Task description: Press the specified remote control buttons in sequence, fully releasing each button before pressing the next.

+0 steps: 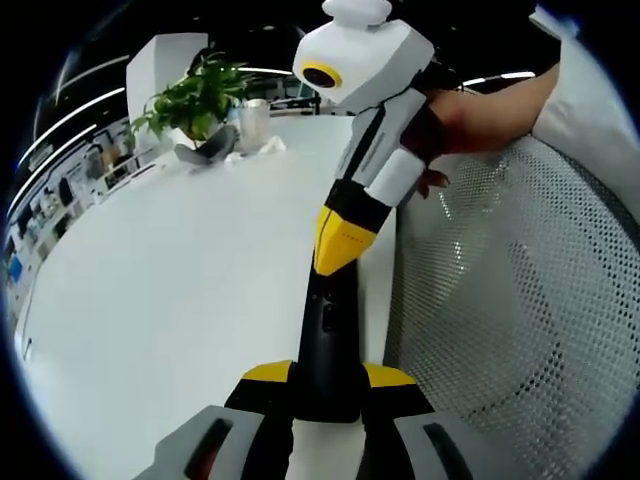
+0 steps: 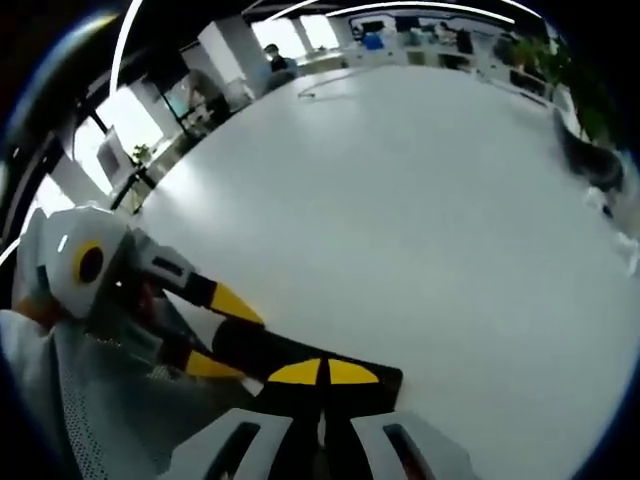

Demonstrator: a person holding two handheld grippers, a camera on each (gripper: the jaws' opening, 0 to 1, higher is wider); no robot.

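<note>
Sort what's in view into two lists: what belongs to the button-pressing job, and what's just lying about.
Part of the job:
- remote control, black, held between the left gripper jaws
- right gripper, yellow tips closed and resting on the remote

Lying about:
- potted plant at the far end of the white table
- pale cup beside it
- white mesh chair back

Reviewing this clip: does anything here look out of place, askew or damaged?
Nothing looks damaged or spilled. The one unusual thing: the black remote control is not lying on the white table; the left gripper clamps one end while the right gripper presses its closed yellow fingers onto it.
</note>
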